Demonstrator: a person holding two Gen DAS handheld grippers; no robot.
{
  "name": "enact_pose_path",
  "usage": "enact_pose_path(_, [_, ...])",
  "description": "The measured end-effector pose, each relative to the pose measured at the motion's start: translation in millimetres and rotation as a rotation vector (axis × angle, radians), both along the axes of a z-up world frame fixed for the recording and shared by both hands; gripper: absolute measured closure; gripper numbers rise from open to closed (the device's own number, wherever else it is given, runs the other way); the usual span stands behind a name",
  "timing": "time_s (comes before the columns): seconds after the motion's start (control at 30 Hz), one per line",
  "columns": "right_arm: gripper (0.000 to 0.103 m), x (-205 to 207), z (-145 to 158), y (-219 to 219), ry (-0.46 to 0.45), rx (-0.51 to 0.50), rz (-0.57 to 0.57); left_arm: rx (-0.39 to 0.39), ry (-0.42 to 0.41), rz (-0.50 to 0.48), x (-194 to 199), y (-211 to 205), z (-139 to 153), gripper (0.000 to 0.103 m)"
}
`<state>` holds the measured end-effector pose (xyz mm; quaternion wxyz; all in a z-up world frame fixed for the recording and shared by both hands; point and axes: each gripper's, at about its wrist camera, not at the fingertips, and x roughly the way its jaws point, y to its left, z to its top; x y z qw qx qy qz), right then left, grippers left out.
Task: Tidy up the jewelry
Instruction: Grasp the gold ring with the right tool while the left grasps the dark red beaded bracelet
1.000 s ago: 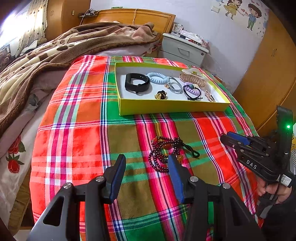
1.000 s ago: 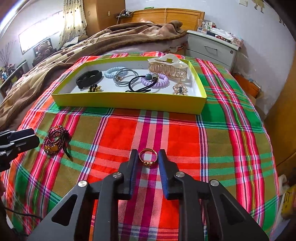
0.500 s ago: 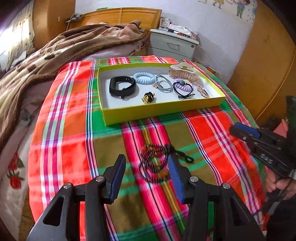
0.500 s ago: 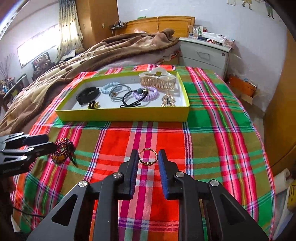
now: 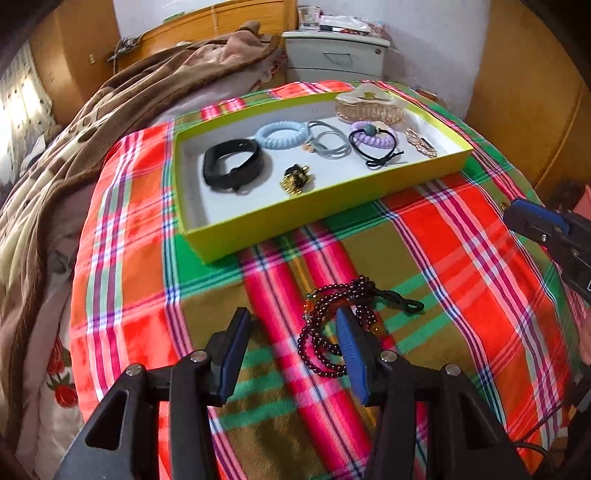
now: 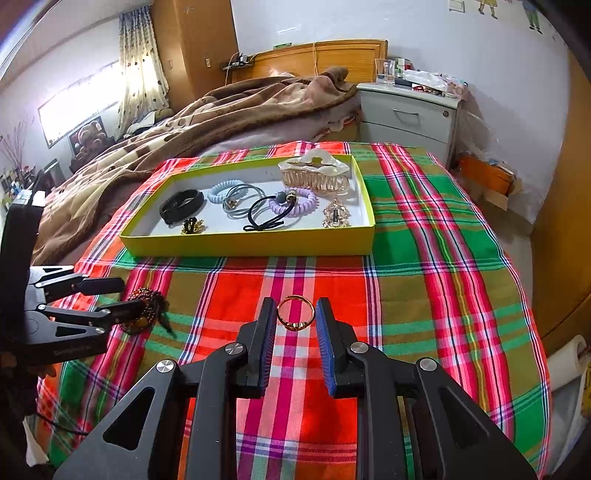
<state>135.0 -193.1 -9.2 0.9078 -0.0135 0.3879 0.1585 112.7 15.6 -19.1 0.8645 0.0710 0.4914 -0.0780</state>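
Two claws busy: right gripper [image 6: 296, 320] stays clamped on the gold ring [image 6: 295, 314], now lifted, while left gripper [image 5: 291, 334], jaws apart, has closed in on the bead bracelet [image 5: 338, 325] by its right finger; yellow tray [image 6: 243, 242] waits ahead.

Home bedroom. Ahead of the tool: bed [image 6: 236, 125] with rumpled brown blanket [image 6: 207, 114], wooden headboard [image 6: 332, 55], grey nightstand [image 6: 406, 114] with clutter to its right. Curtained window [image 6: 140, 74] far left, wooden wardrobe [image 6: 195, 40] behind, kids' cartoon stickers [image 6: 491, 7] on wall. Plaid cloth [image 6: 424, 258] covers the near surface.
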Motion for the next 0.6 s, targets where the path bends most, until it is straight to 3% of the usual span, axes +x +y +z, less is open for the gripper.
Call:
enact_pose_path(0.13, [0.080,2.2,0.0,-3.6,-0.001,0.015,-0.008,0.030,-0.014,-0.080,9.5,-11.1,0.4,0.053])
enact_pose_path(0.33, [0.080,3.9,0.4,-9.5,-0.003,0.030,-0.019,-0.029,0.008,-0.107,22.7,-12.7,-0.6,0.054])
enact_pose_path(0.43, [0.080,5.6,0.1,-11.4,-0.001,0.034,-0.023,-0.039,-0.005,-0.126,21.3,-17.5,-0.8,0.066])
enact_pose_path(0.5, [0.080,6.2,-0.5,-11.9,0.001,0.036,-0.022,-0.045,-0.005,-0.156,19.7,-22.7,-0.3,0.081])
enact_pose_path(0.6, [0.080,6.2,-0.9,-11.2,0.004,0.036,-0.019,-0.045,-0.006,-0.163,19.6,-27.1,-0.3,0.087])
